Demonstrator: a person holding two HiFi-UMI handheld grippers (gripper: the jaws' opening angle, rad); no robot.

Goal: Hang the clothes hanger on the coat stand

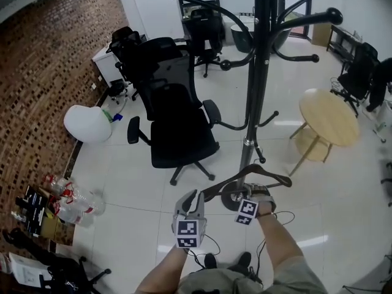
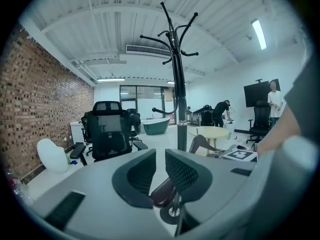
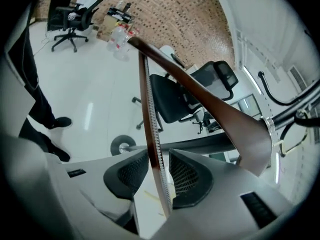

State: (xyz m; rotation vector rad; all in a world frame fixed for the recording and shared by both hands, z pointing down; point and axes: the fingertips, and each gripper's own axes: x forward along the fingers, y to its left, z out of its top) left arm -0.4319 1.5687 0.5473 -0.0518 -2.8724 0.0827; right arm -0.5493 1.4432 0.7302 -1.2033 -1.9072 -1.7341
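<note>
While one end of the clothes hanger (image 3: 225,119) is being clamped in the jaws of the left gripper (image 2: 161,156), its toothed bar (image 3: 152,134) is being straddled by the parted jaws of the right gripper (image 3: 160,154) (long axis spanning both), and the coat stand (image 1: 257,72) is being faced ahead, hooks (image 1: 334,14) above.

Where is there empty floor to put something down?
Bare floor lies between the black office chair and the bottles, and between the coat stand and the round table. Along the brick wall, near the bottles, it is crowded.
</note>
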